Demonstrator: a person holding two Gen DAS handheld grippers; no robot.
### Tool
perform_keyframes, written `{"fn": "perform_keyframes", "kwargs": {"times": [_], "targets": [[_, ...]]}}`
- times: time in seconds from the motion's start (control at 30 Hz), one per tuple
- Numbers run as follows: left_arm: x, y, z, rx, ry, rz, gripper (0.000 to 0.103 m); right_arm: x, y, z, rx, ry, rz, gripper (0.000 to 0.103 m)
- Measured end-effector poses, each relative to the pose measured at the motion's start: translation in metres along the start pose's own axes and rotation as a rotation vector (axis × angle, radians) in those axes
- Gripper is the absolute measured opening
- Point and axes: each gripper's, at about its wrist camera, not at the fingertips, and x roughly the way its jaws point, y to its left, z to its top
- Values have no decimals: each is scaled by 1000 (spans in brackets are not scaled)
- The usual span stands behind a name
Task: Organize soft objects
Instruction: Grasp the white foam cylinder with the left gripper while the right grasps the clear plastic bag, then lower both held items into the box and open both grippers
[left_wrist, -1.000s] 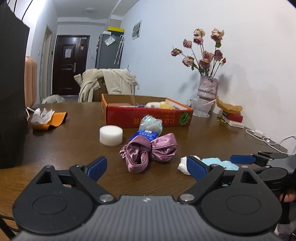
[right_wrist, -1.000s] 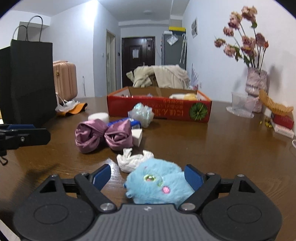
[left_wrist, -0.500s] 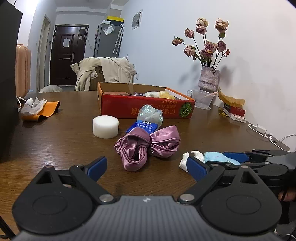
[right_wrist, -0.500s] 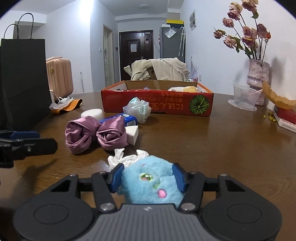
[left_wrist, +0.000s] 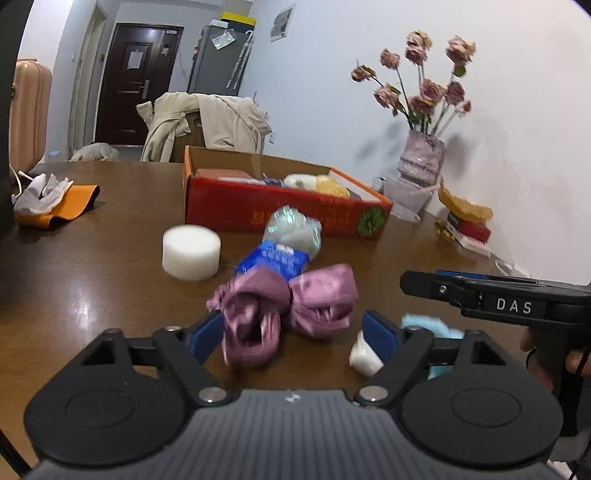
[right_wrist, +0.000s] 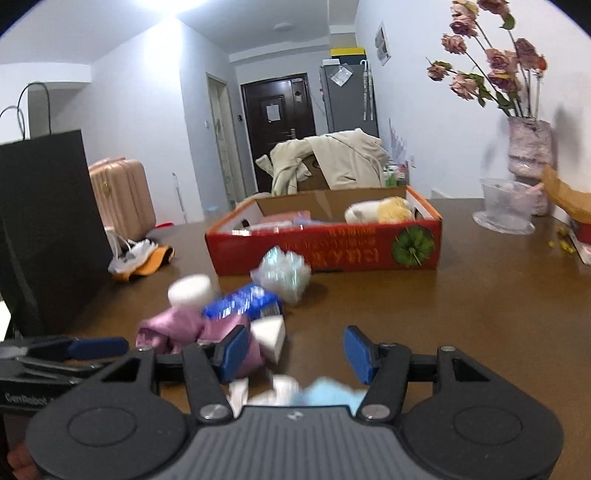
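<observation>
- Our right claw (right_wrist: 297, 350) had closed on the blue plush (right_wrist: 332, 395). Now its half-narrowed pads look bare, with the plush blurred low beneath, seemingly slipped onto the counter (right_wrist: 480, 314).
- Our left claw (left_wrist: 291, 338) has advanced and is closing around the pink bow (left_wrist: 284, 306), not yet pinching it.
- The red box (right_wrist: 332, 254) waits ahead.

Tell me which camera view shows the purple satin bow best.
The left wrist view: the purple satin bow lies whole between the left gripper's closing jaws, both loops visible, only slightly blurred. The right wrist view shows it motion-smeared and partly hidden behind the right gripper's finger.
</observation>
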Motion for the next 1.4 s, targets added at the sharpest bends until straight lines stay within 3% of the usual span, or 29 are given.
{"fn": "perform_keyframes", "kwargs": {"times": [0.17, 0.3, 0.5, 0.6, 0.73, 0.83, 0.93, 1.17, 1.3, 1.4], "targets": [[30, 15, 39, -41, -6, -13, 75, 50, -7, 49, 17, 56, 63, 58], [68, 21, 58, -21, 60, 61, 67, 109, -6, 77, 22, 123, 106, 57], [80, 50, 67, -77, 35, 156, 70, 166, -1, 82, 14, 190, 108, 54], [97, 59, 68, -72, 79, 197, 72, 175, -5, 76, 23, 208, 121, 29], [112, 58, 66, -40, 106, 231, 71, 170, -14, 74, 9, 208, 120, 23], [121, 64, 62, -75, 159, 231, 59, 157, -23, 78, 13, 179, 100, 20], [117, 63, 63, -72, 148, 237, 54, 139, -30, 83, 20, 138, 99, 20], [68, 41, 106, -43, -22, 175, 56, 87, -39, 118, -12, 0, 144, 20], [93, 50, 157, -43, -16, 109, 57, 115, -56, 164, 18, -16, 160, 21], [136, 56, 187, -12, 23, 136, 57, 170, -67, 196, 70, 38, 168, 22]]}}
